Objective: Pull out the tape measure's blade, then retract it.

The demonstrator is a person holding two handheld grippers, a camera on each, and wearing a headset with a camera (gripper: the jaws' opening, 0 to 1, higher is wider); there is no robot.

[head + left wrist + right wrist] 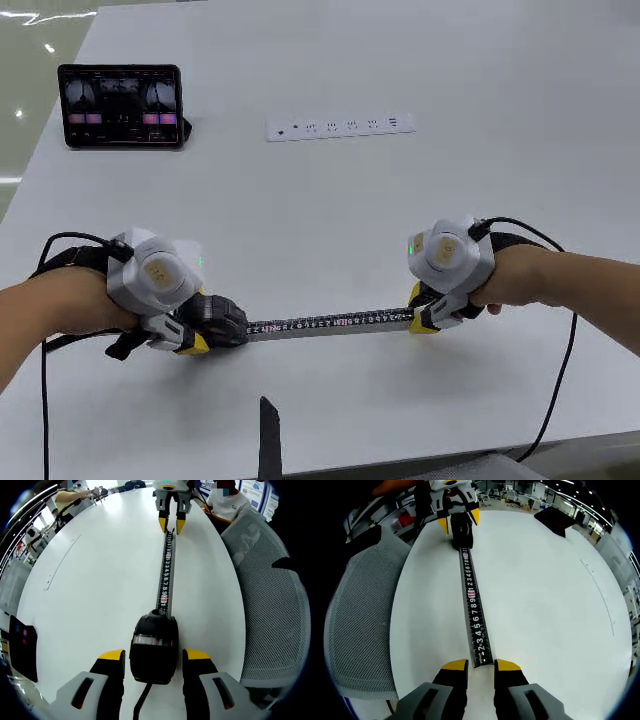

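I found the left gripper (205,328) clamped on the tape measure (153,650) by its case, resting on the table (400,210) near its front edge. The right gripper (481,665) was closed on the tip of the blade (330,322), which lay drawn out flat between them. I judged the pull largely done and the retraction not yet done.

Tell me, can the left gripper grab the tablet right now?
Probably not yet. The left gripper is shut on the tape measure's case, so it's busy. The tablet stands farther back, with bare table between them, so nothing blocks the way.
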